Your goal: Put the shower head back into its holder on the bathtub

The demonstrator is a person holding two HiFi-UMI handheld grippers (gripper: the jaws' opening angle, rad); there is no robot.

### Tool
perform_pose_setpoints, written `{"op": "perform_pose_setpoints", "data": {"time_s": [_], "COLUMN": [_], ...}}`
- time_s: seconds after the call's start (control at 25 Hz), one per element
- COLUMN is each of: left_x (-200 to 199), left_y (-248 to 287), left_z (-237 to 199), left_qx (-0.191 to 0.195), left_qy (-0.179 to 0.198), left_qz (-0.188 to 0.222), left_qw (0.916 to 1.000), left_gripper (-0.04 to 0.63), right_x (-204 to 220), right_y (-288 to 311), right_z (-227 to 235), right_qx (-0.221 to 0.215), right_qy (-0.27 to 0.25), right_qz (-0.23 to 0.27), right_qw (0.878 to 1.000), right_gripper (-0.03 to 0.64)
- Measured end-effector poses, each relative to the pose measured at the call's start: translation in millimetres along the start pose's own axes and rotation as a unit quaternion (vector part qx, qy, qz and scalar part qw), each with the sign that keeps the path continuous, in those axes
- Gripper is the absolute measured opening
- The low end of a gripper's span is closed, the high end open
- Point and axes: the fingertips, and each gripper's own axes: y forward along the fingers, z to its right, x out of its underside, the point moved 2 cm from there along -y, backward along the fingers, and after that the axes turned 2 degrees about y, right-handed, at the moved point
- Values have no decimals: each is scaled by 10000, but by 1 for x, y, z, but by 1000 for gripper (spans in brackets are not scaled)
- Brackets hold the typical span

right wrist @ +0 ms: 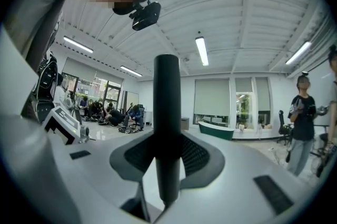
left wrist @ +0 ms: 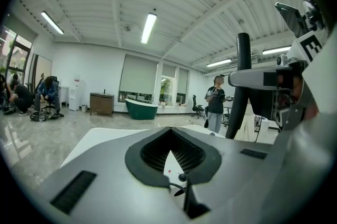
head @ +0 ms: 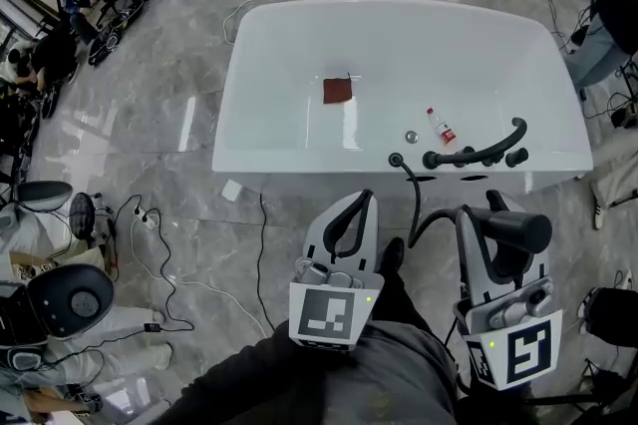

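Observation:
In the head view the white bathtub (head: 279, 24) lies ahead, with black tap fittings (head: 477, 154) on its near rim. My right gripper (head: 488, 213) is shut on the black shower head (head: 518, 231), held low in front of the tub and apart from the fittings. Its black hose (head: 414, 204) curves up to the rim. In the right gripper view the shower head's handle (right wrist: 167, 112) stands upright between the jaws of the right gripper (right wrist: 167, 165). My left gripper (head: 361, 201) (left wrist: 171, 149) is shut on nothing, beside the right one.
A brown square (head: 338, 91), a small bottle (head: 442, 126) and a round drain (head: 411, 137) lie on the tub floor. Cables (head: 164, 258) trail over the marble floor at the left, near chairs (head: 65, 298). People and gear stand around the room's edges.

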Motion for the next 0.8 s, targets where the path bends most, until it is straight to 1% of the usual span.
{"op": "perform_pose_setpoints", "data": {"time_s": [0.16,0.36,0.44,0.68,0.8], "left_x": [7,8,6,0,-5], "left_y": [18,50,62,81,85], "left_z": [3,7,7,-2,-14], "left_qx": [-38,-109,-175,-429,-463], "left_qy": [-15,47,92,-31,-2], "left_qz": [-141,-190,-200,-197,-86], "left_qw": [9999,9997,9996,9989,9989], "left_gripper": [5,5,5,5,5], "right_x": [8,16,15,9,-11], "right_y": [10,26,34,57,70], "right_z": [14,37,46,52,49], "right_qx": [-96,-281,-423,-818,-1029], "right_qy": [109,224,271,320,451], "right_qz": [-57,-91,-77,-75,41], "right_qw": [9999,9993,9987,9961,9937], "right_gripper": [133,133,133,133,133]}}
